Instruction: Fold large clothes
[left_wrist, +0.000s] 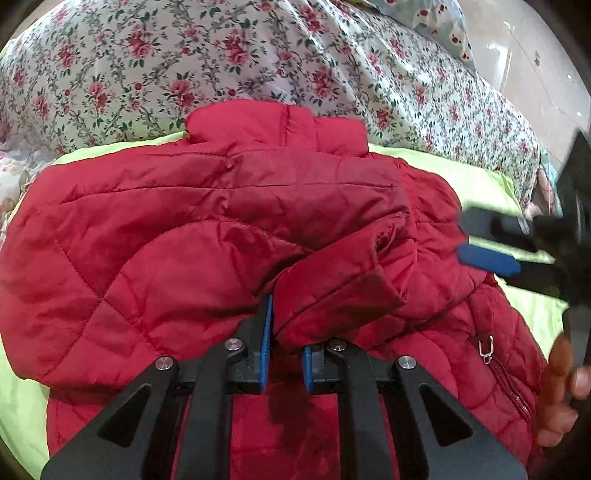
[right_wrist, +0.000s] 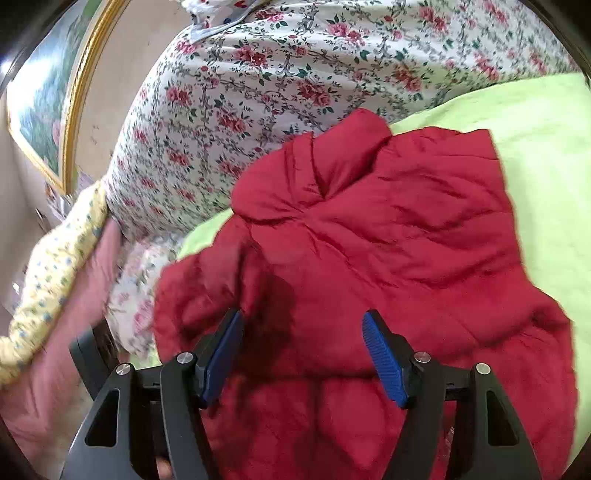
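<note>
A red quilted puffer jacket (left_wrist: 207, 236) lies on a lime-green sheet (left_wrist: 461, 177) spread over a bed covered in a rose-print floral bedspread (left_wrist: 166, 66). Its collar (left_wrist: 277, 125) points away towards the floral cloth, and one sleeve is folded across the body, with the sleeve cuff (left_wrist: 340, 295) lying near the middle. The left tongs (left_wrist: 287, 347) are clamped shut on that cuff, with the fabric pinched between the blue pads. The right tongs (right_wrist: 303, 354) hover just above the jacket's body with their jaws apart and nothing between them. A zip pull (left_wrist: 487, 349) shows on the jacket's right side. A gold-framed painting (right_wrist: 48, 103) hangs beyond the bed.
</note>
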